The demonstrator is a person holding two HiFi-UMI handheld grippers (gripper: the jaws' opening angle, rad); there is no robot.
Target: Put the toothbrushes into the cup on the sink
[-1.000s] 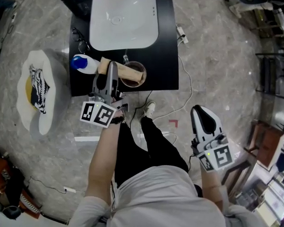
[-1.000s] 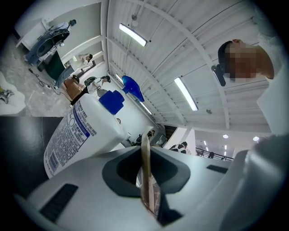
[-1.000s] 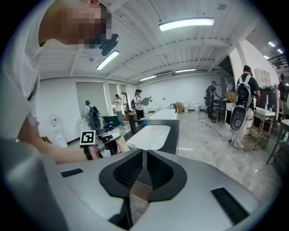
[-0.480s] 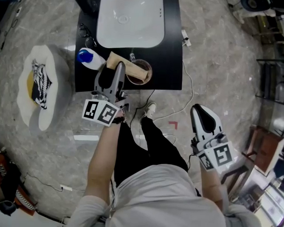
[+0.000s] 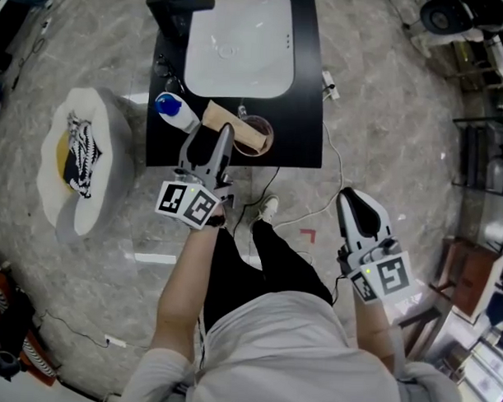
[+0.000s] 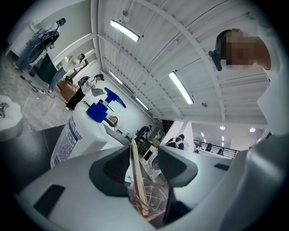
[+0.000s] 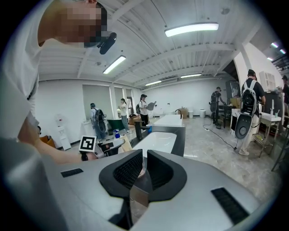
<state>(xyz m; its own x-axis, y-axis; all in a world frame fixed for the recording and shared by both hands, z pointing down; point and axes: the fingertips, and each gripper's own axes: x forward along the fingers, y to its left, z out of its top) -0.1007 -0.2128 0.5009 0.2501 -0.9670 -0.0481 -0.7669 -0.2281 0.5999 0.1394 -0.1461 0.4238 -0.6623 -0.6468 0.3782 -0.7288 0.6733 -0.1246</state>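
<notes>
Reaches the bare left forearm forward and holds the left gripper point(image 5: 216, 139) at the front edge of the black countertop point(image 5: 302, 115), just right of a white bottle with a blue cap point(image 5: 174, 111), tips pointing toward the white sink basin point(image 5: 240, 47). Is opening those jaws around a flat tan toothbrush point(image 5: 231, 126), which slants with its lower end inside the brownish clear cup point(image 5: 260, 137). Reveals in the left gripper view what the head view cannot: the toothbrush close against the pad at that view's left, a clear gap to the other pad, no squeeze on it. Holds the right gripper point(image 5: 357, 204) well apart to the right, over the grey marbled floor point(image 5: 386, 118), forearm bent close to the body. Shows in the right gripper view its jaws drawn almost together, only a slit between, nothing gripped; takes in there the countertop from the side and people point(image 7: 247, 108) standing far off
</notes>
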